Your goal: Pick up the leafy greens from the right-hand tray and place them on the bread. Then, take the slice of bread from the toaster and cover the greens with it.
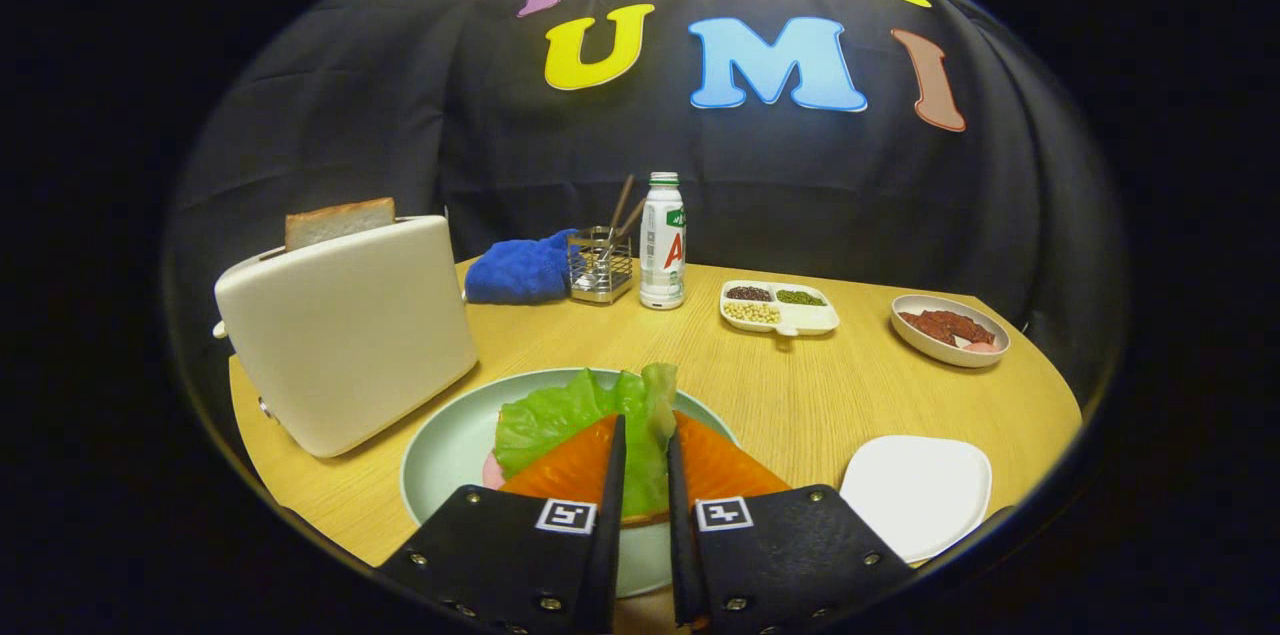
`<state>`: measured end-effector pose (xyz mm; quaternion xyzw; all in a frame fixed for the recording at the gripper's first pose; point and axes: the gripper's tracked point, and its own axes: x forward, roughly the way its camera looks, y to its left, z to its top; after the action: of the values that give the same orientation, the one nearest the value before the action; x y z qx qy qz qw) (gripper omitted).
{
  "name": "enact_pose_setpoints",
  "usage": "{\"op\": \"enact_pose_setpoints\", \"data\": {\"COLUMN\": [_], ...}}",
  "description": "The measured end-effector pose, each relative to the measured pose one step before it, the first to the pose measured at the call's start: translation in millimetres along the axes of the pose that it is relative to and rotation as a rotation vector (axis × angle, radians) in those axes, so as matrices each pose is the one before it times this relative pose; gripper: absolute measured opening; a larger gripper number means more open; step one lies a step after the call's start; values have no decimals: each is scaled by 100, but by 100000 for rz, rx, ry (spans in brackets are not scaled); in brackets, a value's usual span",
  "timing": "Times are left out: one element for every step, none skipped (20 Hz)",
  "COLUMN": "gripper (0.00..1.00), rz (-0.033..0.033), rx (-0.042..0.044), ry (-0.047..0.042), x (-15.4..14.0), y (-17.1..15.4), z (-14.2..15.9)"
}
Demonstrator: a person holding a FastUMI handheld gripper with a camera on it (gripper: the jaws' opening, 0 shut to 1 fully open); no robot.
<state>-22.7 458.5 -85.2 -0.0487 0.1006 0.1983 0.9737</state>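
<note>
A light green lettuce leaf [560, 415] is pinched between my two orange fingers [570, 465], over the pale green plate [445, 455]. My gripper [646, 427] is shut on the leaf, which spreads out ahead of the fingertips and to their left. Under the leaf a pink slice [491, 470] and a brown bread edge [645, 518] peek out on the plate. To the left stands the white toaster [345, 340] with a slice of bread [340, 221] sticking up out of its slot. The white square tray [915, 495] to the right of the fingers is bare.
Beyond the plate stand a white bottle [662, 245], a wire holder with sticks [600, 265] and a blue cloth [520, 270]. A divided dish of beans [778, 307] and a bowl of red food [950, 328] sit at the back right of the wooden table [800, 395].
</note>
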Motion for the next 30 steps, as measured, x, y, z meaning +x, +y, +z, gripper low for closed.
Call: {"op": "enact_pose_setpoints", "data": {"gripper": [22, 29, 39, 54, 63, 66, 67, 67, 67, 66, 66, 66, 66, 66, 66, 65, 65, 65, 65, 65, 65, 65, 65, 65, 65, 66, 66, 65, 65, 66], "rz": [-1991, -1413, -1655, -754, -1236, -1743, -1409, 174, -584, -3890, -4544, -2492, 737, 1900, 964, 2204, 2103, 3062, 2407, 911, -1006, 444, 2131, -80, -1480, -1231, 847, 1804, 1134, 1829], "rx": [-462, -479, -365, -591, -647, -529, -21, 694, 1351, 776, 595, 1, -206, -1021, -215, 53, 615, 739, 2196, 1617, 1307, 2255, 1333, -35, -965, -1276, -1226, -414, -664, -870], "ry": [921, 33, -518, -1202, -1544, -1409, -1813, -2041, -1646, 177, 402, -676, -1930, -2332, -1424, -648, -339, -1505, -3124, -2875, -1562, -1798, -752, -442, -1182, -1129, -179, 393, 359, -145], "x": [-74, -134, -421, -214, -455, -591, -547, -550, -401, -478, -452, -675, -504, -396, -452, -406, -339, -378, -307, -168, -201, 149, 117, 91, 150, 19, 31, 194, 70, 156], "y": [-491, -352, -491, -415, -356, -573, -346, 116, 126, -436, -268, 157, 840, 986, 698, 1025, 1043, 1280, 1209, 1082, 542, 1048, 1462, 1032, 772, 1009, 1591, 1947, 1385, 1581], "z": [-343, -202, 32, 53, 161, 227, 378, 615, 559, 413, 320, 681, 628, 675, 433, 342, 287, 626, 1000, 987, 611, 583, 441, 376, 533, 571, 188, -9, 119, 256]}}
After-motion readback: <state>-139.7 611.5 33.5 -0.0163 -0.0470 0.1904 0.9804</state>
